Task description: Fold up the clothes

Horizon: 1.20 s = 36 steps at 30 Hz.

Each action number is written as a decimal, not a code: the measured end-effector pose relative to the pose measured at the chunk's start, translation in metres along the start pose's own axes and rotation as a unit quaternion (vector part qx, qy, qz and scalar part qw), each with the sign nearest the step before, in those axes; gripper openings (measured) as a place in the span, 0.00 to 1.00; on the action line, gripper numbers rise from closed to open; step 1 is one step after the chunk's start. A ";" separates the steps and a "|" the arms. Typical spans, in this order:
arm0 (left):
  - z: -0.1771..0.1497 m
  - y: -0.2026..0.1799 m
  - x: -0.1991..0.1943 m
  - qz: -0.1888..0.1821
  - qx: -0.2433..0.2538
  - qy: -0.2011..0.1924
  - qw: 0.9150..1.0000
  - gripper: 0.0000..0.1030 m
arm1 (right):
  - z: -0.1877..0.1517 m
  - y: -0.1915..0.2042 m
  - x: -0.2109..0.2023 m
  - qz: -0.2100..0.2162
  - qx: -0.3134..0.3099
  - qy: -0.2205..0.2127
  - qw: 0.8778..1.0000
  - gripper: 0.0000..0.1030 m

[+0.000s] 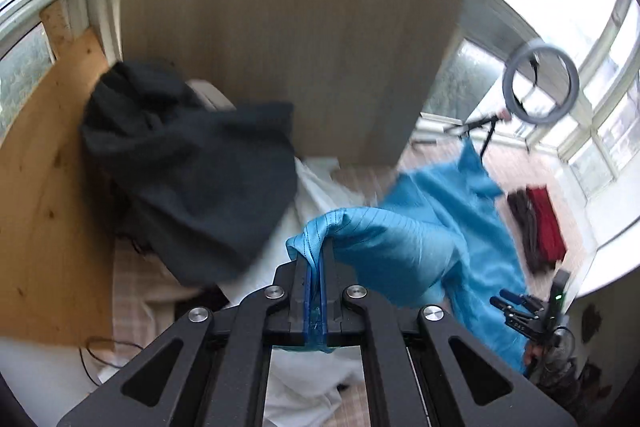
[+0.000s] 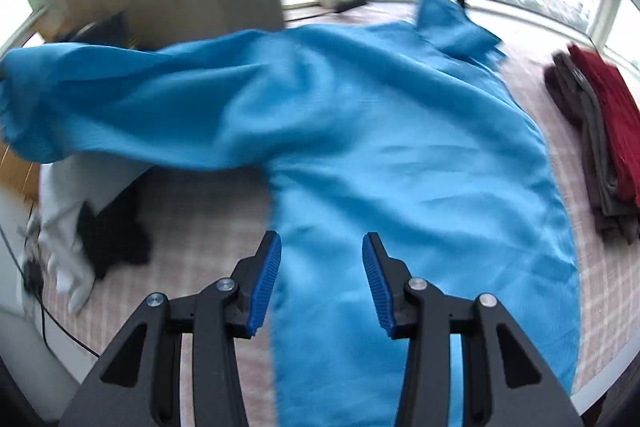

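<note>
- At the far left of the left wrist view, a light wooden board (image 1: 44,195) leans along the edge of the checked counter (image 1: 132,279).
- Just right of it, a black garment (image 1: 192,179) lies heaped in a loose mound, with white cloth (image 1: 312,195) showing beside and below it.
- Behind the heap stands a pale wood-grain panel (image 1: 288,39), upright against the windows.
- The left tongs (image 1: 316,267) are pressed together on the cuff end of a sleeve of the blue garment (image 1: 408,247); a fold of the fabric is pinched between the blue pads and lifted clear of the counter.
- From that pinch the blue fabric trails rightward and down toward the right tongs (image 1: 516,307), seen small at the lower right of that view.
- In the right wrist view, a white garment (image 2: 68,227) and a small black piece of cloth (image 2: 116,239) lie at the left edge of the counter (image 2: 208,227), touching each other.
- The blue garment (image 2: 380,131) spreads over the middle of the counter, one sleeve stretched out to the left and raised; the picture is blurred here.
- The right tongs (image 2: 322,281) are spread wide, hovering above the lower part of the blue fabric, pinching nothing.
- At the far right, a stack of folded clothes (image 2: 600,139), red on top of grey-brown, sits apart from the blue garment.
</note>
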State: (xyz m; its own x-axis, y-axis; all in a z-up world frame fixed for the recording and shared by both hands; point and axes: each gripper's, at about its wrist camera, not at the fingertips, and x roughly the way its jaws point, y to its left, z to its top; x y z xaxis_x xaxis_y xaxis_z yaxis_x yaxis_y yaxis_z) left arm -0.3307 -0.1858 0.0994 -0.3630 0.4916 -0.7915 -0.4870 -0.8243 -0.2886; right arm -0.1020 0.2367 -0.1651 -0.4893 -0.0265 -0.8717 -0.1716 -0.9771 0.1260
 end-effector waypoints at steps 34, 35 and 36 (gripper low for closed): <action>-0.057 0.063 -0.003 0.149 0.055 0.053 0.986 0.25 | 0.157 0.288 0.023 0.291 -0.232 -0.004 0.928 0.41; -0.070 0.053 0.003 0.126 0.073 0.064 0.987 0.25 | 0.160 0.287 0.023 0.288 -0.230 -0.004 0.930 0.41; -0.083 0.044 0.012 0.101 0.092 0.077 0.988 0.27 | 0.163 0.287 0.023 0.285 -0.227 -0.003 0.931 0.41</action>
State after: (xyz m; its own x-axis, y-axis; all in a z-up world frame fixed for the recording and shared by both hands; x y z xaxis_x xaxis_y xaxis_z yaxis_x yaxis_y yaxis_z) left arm -0.2908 -0.2390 0.0326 -0.3502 0.2617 -0.8994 -0.5573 -0.8300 -0.0245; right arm -0.3020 -0.0095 -0.0718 -0.3956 -0.5688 -0.7211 0.4964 -0.7930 0.3531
